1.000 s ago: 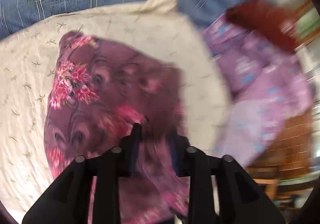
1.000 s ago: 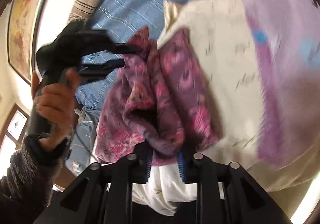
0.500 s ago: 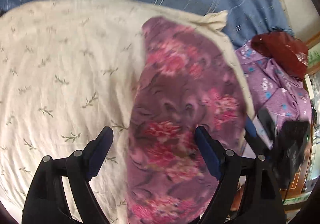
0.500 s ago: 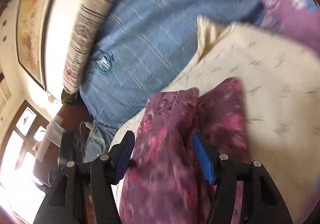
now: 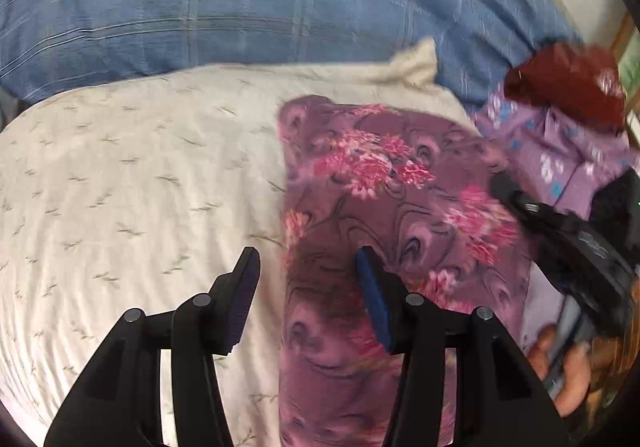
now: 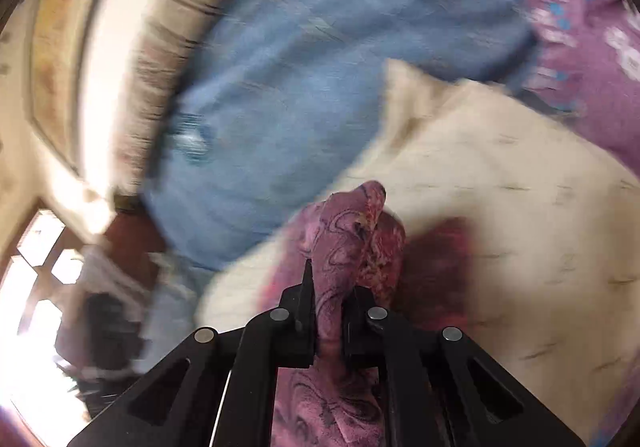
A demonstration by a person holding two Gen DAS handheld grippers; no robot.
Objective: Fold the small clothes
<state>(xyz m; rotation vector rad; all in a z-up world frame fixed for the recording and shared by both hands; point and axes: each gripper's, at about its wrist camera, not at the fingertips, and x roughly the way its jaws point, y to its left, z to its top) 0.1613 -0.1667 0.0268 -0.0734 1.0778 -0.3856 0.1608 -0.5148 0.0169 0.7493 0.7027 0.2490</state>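
The floral purple cloth [image 5: 392, 247] lies on a cream sheet [image 5: 140, 187] spread over a blue striped bedcover [image 5: 240, 7], already doubled into a long narrow panel whose near end runs out of the bottom of the left wrist view. The left gripper [image 5: 308, 279] hangs over the panel's left edge with its jaws closing; 1 blue pad sits above the cloth and the other above the bare cream sheet, so the edge lies between them but neither pad presses on it. The right gripper [image 6: 328, 311] is clamped on a bunched ridge of the same cloth [image 6: 352, 231], which stands up between its narrow jaws; in the left view that tool and the person's hand [image 5: 568, 359] holding it appear at the cloth's right side. A lilac garment with white and blue flowers [image 5: 560, 159] and a dark red item [image 5: 568, 87] wait near the far right corner, apart from the work. The step in hand looks like taking hold for the next fold, with 1 side secured and the other not yet gripped. The next move probably calls for the left jaws to come down and pinch every layer at the edge, level with the right hold, so that both hands can carry the cloth over evenly without the layers sliding apart.
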